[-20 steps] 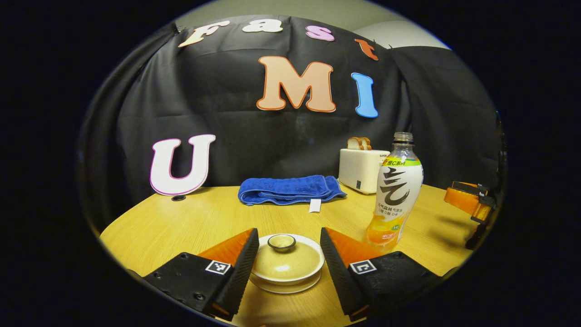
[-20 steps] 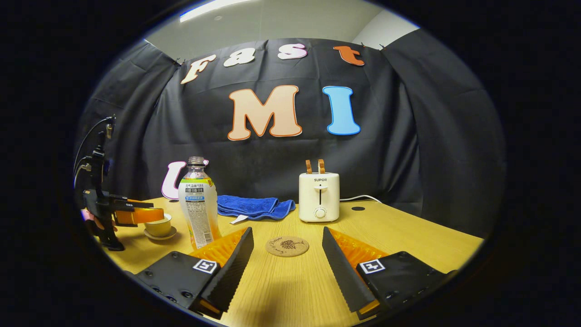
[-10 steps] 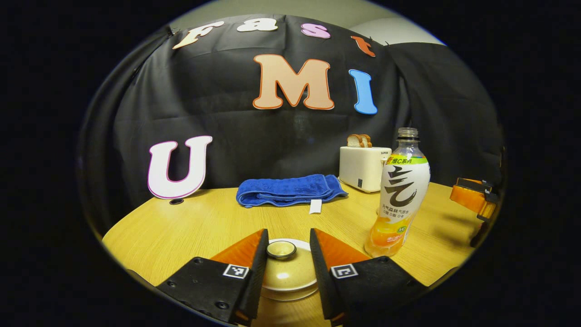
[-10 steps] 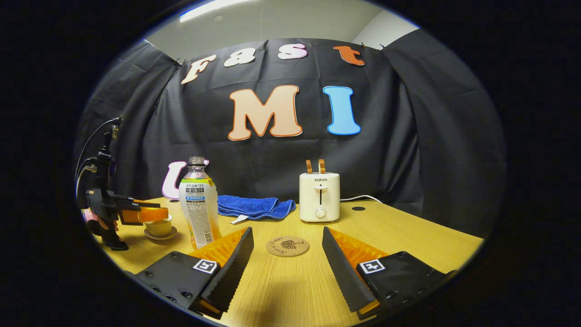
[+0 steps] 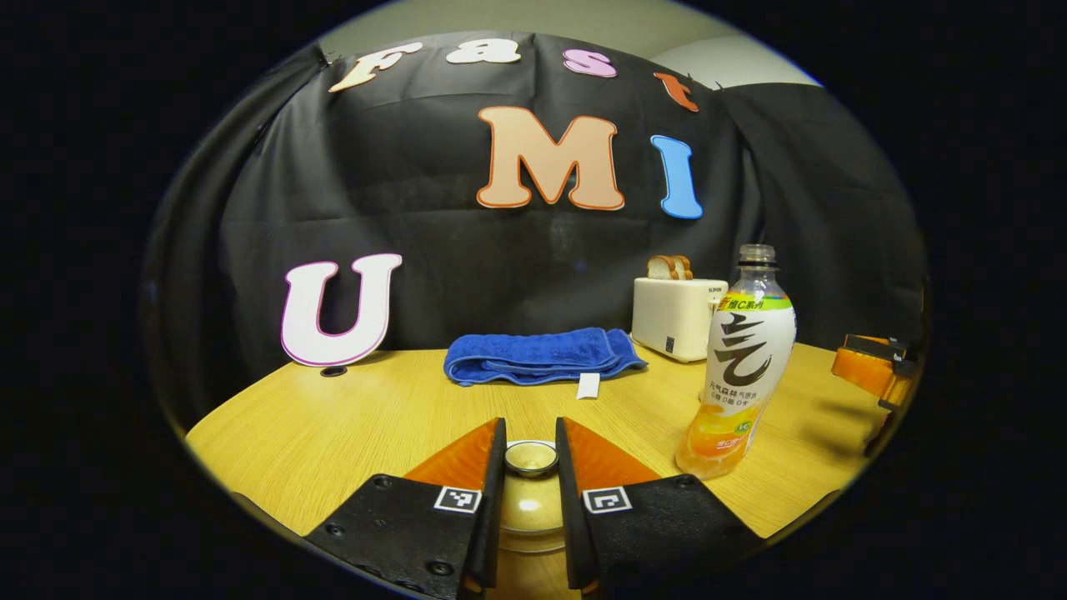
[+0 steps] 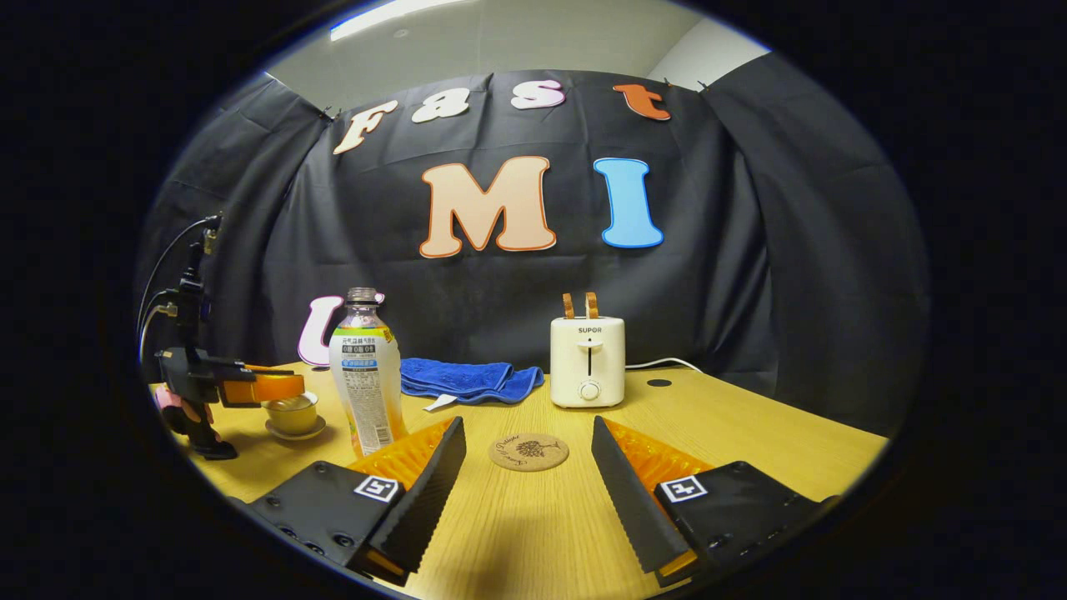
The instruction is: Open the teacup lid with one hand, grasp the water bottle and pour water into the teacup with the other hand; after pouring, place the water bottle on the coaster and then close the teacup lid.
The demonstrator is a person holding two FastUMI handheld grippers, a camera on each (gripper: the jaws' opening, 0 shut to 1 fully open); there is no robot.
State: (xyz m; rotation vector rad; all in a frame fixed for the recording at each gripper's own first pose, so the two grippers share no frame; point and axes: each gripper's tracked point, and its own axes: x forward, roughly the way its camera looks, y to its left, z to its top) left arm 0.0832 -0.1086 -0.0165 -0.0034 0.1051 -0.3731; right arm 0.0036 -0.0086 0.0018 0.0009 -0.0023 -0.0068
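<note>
The teacup (image 6: 292,414) sits on its saucer (image 6: 293,432) at the left side of the wooden table (image 6: 750,433), its tan lid (image 5: 528,500) on, so what it holds cannot be seen. The water bottle (image 5: 738,358) stands upright just to the right of the cup, uncapped, with orange drink only in its lowest part. A white toaster (image 6: 587,360) behind it holds two slices of bread (image 6: 578,305) in its slots.

The left gripper (image 5: 530,462) has its fingers drawn in close on either side of the lid's small knob (image 5: 531,457); they look to be touching it, though from this low angle a sliver of gap cannot be ruled out. A second ago those fingers stood wide apart around the whole lid, and half a second ago they were only partly drawn in. In the right gripper view the same tool sits level over the cup, held by a hand (image 6: 169,400) at the table's left edge.

The right gripper (image 6: 528,479) hangs wide apart and holds nothing, unmoved over the last second, with the round coaster (image 6: 528,452) lying flat between and beyond its fingertips. The bottle is just left of its left finger. A folded blue towel (image 6: 467,379) lies near the back wall. The table's right half is bare wood up to its curved rim.
</note>
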